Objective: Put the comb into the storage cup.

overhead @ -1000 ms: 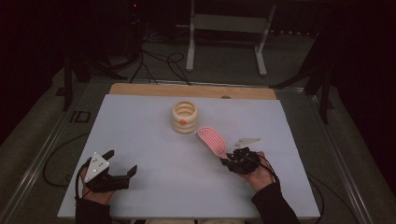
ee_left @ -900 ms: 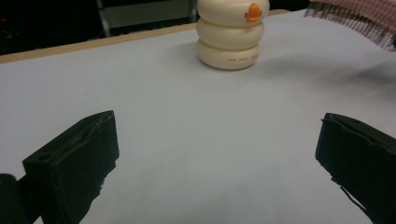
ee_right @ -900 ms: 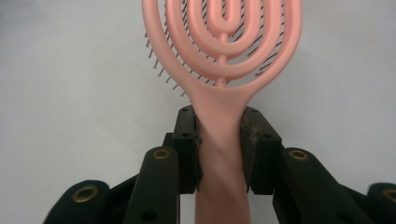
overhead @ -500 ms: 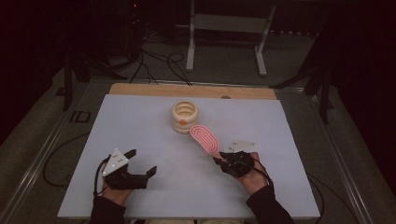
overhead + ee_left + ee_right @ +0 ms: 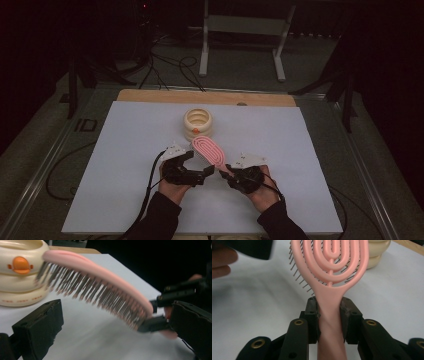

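Your right gripper (image 5: 329, 307) pinches the pink brush (image 5: 210, 150) by its handle, head held above the table (image 5: 110, 165) — long axis slanting toward the cream ringed pot (image 5: 198, 123). Your left gripper (image 5: 196, 165), jaws spread, sits just beside the bristles — nearer the head.

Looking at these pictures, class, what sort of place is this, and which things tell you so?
Probably a recording lab or workshop, not a home: a bare white table board in a dark room, loose black cables on the floor, and a grey metal stand behind.
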A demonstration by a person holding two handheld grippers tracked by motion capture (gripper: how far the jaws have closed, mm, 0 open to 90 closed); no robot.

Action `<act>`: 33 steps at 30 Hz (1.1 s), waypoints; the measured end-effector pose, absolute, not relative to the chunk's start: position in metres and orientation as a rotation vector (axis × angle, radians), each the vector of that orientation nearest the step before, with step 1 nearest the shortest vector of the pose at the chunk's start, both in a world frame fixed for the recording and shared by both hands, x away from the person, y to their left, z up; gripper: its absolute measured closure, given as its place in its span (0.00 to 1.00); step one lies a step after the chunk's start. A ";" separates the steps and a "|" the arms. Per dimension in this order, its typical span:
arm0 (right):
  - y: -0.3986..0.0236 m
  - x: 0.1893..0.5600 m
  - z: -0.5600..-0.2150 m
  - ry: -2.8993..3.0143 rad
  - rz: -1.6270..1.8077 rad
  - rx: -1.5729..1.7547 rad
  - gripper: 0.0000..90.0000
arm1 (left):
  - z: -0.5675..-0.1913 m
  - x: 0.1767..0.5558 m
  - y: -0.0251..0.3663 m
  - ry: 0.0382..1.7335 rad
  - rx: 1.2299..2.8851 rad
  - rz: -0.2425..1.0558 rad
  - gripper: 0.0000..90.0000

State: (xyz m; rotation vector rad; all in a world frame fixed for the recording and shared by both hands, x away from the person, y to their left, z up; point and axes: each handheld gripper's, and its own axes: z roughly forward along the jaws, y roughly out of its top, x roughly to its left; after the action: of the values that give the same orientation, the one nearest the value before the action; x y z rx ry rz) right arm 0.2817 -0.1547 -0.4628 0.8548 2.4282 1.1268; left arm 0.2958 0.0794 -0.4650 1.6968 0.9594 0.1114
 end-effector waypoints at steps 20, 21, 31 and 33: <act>-0.148 0.277 -0.466 2.401 1.100 0.795 0.79 | -0.464 0.306 0.071 1.038 1.597 0.027 0.26; -0.148 0.277 -0.466 2.403 1.102 0.796 0.79 | -0.464 0.306 0.071 1.037 1.594 0.027 0.28; -0.148 0.276 -0.466 2.371 1.097 0.791 0.79 | -0.463 0.307 0.071 1.050 1.578 0.025 0.35; -0.148 0.276 -0.466 2.368 1.094 0.789 0.79 | -0.462 0.308 0.071 1.054 1.577 0.022 0.36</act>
State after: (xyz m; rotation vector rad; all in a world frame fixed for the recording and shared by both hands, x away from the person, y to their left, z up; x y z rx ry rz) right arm 0.2762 -0.1483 -0.4658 0.7885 2.3681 1.0943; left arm 0.3078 0.0713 -0.4624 1.5772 1.0539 0.0218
